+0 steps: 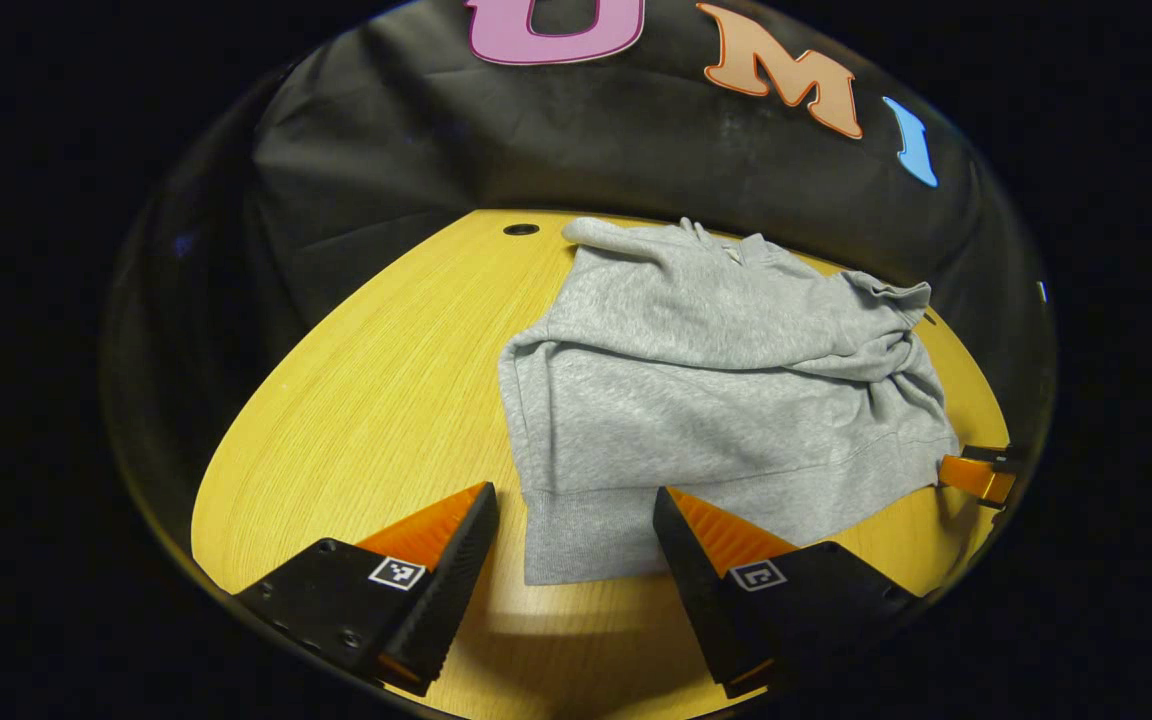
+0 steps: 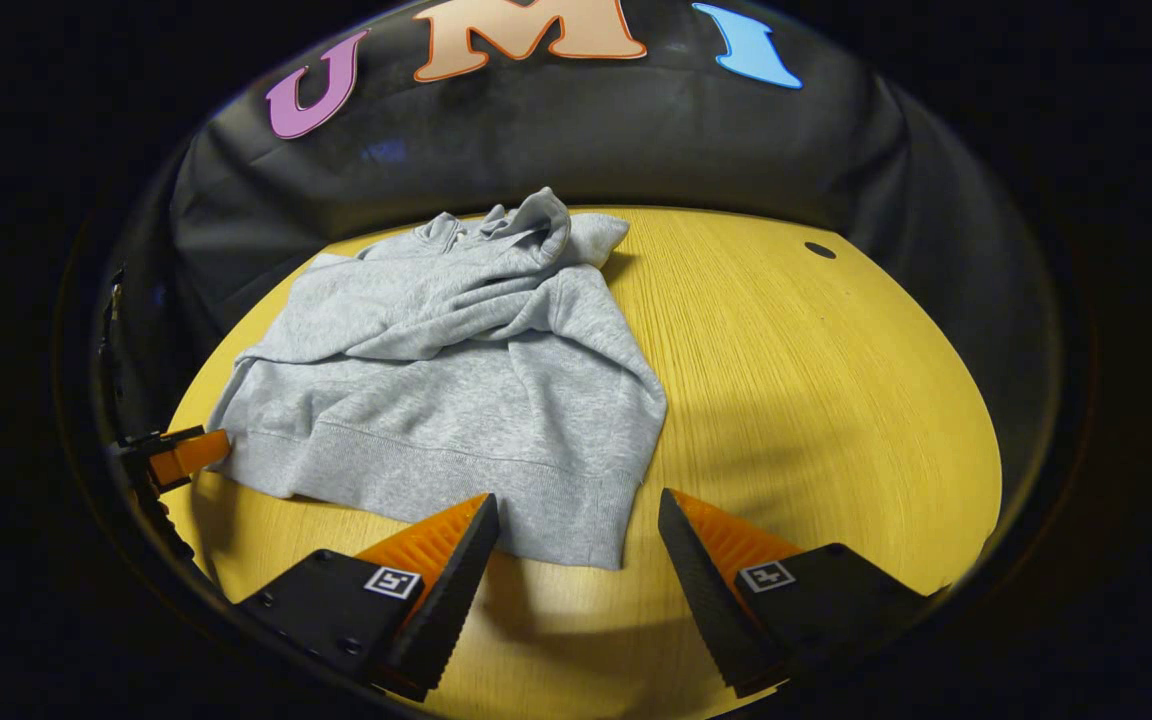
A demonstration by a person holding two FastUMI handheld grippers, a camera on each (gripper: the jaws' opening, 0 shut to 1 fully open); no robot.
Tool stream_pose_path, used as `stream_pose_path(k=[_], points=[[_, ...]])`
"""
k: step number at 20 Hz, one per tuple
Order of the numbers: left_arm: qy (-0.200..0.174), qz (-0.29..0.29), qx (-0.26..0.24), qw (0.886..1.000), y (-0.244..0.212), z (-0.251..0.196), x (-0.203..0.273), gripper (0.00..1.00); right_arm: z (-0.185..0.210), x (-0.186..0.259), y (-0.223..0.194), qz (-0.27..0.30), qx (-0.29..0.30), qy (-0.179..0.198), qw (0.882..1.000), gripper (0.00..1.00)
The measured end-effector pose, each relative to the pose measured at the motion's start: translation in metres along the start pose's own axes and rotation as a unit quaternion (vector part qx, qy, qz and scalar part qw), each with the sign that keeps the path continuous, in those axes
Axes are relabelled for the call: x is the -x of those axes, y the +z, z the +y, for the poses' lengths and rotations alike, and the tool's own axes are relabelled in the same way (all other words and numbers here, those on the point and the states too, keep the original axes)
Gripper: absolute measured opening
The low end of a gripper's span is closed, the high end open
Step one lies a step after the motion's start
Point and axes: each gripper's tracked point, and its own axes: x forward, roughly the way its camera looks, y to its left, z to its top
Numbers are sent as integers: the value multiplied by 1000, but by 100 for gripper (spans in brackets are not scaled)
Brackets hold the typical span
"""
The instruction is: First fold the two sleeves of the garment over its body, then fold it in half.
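We see the grey fleece hooded sweatshirt (image 1: 716,400) lying rumpled on the yellow wood-grain table (image 1: 376,400). Our left gripper (image 1: 576,560) and right gripper (image 2: 576,560) both gape wide, hovering at its ribbed hem's near corners, holding nothing.

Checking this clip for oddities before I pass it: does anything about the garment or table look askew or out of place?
Nothing damaged or spilled. The grey hoodie lies on the wooden table with its sleeves over the body, but the far end near the hood is bunched and rumpled, not flat. Both grippers, left and right, are open at the hem.
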Motion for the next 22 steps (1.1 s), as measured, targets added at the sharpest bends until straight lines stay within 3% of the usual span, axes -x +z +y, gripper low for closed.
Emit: stream_pose_path(k=[2,4,6,7,8,9,10,11,12,13,16,22], points=[[-1,1,-2,1000,0,-2,0,89,3,-2,0,5,14,13,1000,99],[-12,3,-9,1000,1,-6,-1,83,8,-4,0,16,15,27,999,89],[-22,7,-17,1000,1,-10,-2,74,14,-6,1,17,7,43,999,59],[-23,10,-20,999,1,-9,-2,68,16,-6,4,17,-1,47,999,37],[-26,15,-20,999,1,-11,-3,65,19,-7,1,22,-9,51,998,31],[-36,16,-18,999,2,-15,-3,64,18,-7,4,21,-14,52,998,18],[-42,15,-7,999,4,-17,-5,44,18,-8,2,32,-14,58,998,18],[-53,11,1,999,5,-21,-5,36,19,-12,1,37,-24,62,997,18],[-58,8,16,998,6,-23,-4,17,20,-10,2,40,-30,66,997,8],[-60,6,29,998,7,-24,-7,7,18,-9,2,46,-31,67,996,8],[-63,11,42,997,8,-23,-7,0,18,-10,6,43,-26,57,997,4],[-66,44,41,996,1,-23,5,2,20,1,4,59,-21,60,996,3]])
